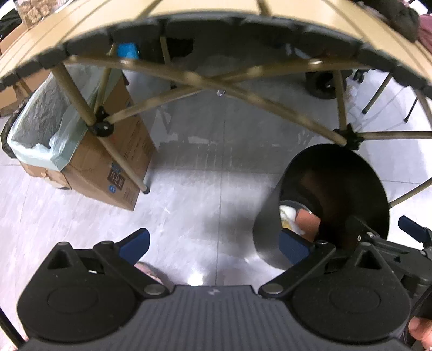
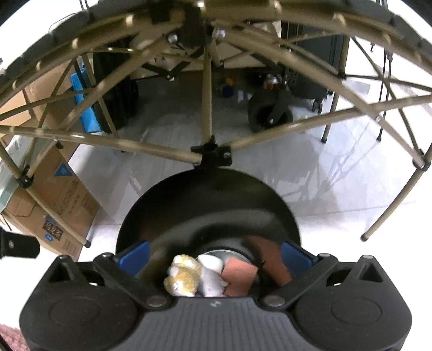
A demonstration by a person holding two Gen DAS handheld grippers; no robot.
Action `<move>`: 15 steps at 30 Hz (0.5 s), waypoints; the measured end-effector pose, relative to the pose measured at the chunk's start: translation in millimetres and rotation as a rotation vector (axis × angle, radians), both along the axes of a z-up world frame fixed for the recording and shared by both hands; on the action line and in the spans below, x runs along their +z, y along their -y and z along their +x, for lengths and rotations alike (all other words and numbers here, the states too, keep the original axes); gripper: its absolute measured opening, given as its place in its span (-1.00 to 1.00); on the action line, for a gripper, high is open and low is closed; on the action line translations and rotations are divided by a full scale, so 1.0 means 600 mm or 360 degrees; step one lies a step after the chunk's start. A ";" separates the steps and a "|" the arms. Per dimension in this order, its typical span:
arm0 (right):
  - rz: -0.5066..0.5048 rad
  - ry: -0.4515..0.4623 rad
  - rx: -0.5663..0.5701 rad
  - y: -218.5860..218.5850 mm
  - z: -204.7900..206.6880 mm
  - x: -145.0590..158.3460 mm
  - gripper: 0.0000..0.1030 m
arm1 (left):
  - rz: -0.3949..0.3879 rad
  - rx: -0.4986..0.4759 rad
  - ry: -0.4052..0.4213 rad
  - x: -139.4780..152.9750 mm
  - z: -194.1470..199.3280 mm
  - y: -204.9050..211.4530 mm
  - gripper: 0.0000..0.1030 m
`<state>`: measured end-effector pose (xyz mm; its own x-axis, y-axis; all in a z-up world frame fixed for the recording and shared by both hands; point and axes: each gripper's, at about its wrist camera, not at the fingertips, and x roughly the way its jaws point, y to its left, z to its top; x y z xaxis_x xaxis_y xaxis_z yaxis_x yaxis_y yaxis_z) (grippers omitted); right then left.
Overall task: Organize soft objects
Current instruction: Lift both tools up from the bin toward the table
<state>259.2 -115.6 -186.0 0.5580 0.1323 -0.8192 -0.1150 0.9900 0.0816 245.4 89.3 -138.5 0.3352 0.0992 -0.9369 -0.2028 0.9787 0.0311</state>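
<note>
A black round bin [image 2: 208,205] stands on the floor under the folding table. At its bottom lie a yellow-and-white plush [image 2: 183,275], a white plush [image 2: 212,278] and a salmon sponge [image 2: 240,275]. My right gripper [image 2: 214,256] hangs open just above the bin's mouth and holds nothing. To the left of the bin [image 1: 351,175], my left gripper [image 1: 214,247] is open over bare floor. Its right pad [image 1: 294,248] is near the bin's rim. A pink fuzzy item [image 1: 148,270] shows under its left finger. A dark fuzzy object [image 1: 399,16] lies on the tabletop.
The folding table's slatted top [image 1: 216,8] and crossed tan legs [image 2: 206,94] span overhead. A cardboard box with a plastic liner [image 1: 40,129] stands to the left. Wheeled gear [image 2: 270,113] sits behind. A thumb [image 1: 421,329] shows at the lower right.
</note>
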 end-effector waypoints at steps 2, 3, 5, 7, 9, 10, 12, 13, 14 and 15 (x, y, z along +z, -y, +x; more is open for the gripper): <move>-0.0023 0.0030 0.0005 0.005 -0.007 0.009 1.00 | 0.0000 -0.0008 0.0024 0.006 -0.003 0.006 1.00; -0.0029 0.0043 0.0003 0.008 -0.011 0.013 1.00 | -0.0003 -0.0015 0.0033 0.007 -0.004 0.009 1.00; -0.0018 0.0055 -0.0002 0.015 -0.018 0.023 1.00 | -0.0016 -0.0032 0.0055 0.012 -0.008 0.016 1.00; -0.0002 0.0074 -0.0008 0.022 -0.026 0.033 1.00 | -0.0023 -0.0051 0.0089 0.020 -0.013 0.022 1.00; 0.0004 0.0101 -0.0014 0.029 -0.034 0.045 1.00 | -0.0022 -0.0064 0.0133 0.030 -0.019 0.026 1.00; 0.0011 0.0118 -0.0018 0.033 -0.038 0.052 1.00 | -0.0018 -0.0067 0.0150 0.035 -0.021 0.028 1.00; 0.0029 0.0150 -0.0023 0.042 -0.045 0.066 1.00 | -0.0007 -0.0074 0.0177 0.043 -0.027 0.032 1.00; 0.0037 0.0167 -0.0024 0.046 -0.049 0.074 1.00 | -0.0011 -0.0082 0.0193 0.047 -0.031 0.033 1.00; 0.0045 0.0188 -0.0024 0.050 -0.054 0.083 1.00 | -0.0022 -0.0094 0.0214 0.053 -0.035 0.036 1.00; 0.0051 0.0205 -0.0022 0.053 -0.058 0.090 1.00 | -0.0030 -0.0108 0.0236 0.059 -0.040 0.039 1.00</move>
<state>224.2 -147.6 -132.0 0.6605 0.1484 -0.7360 -0.1126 0.9888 0.0984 221.5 65.9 -102.9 0.4755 0.0543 -0.8780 -0.1370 0.9905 -0.0130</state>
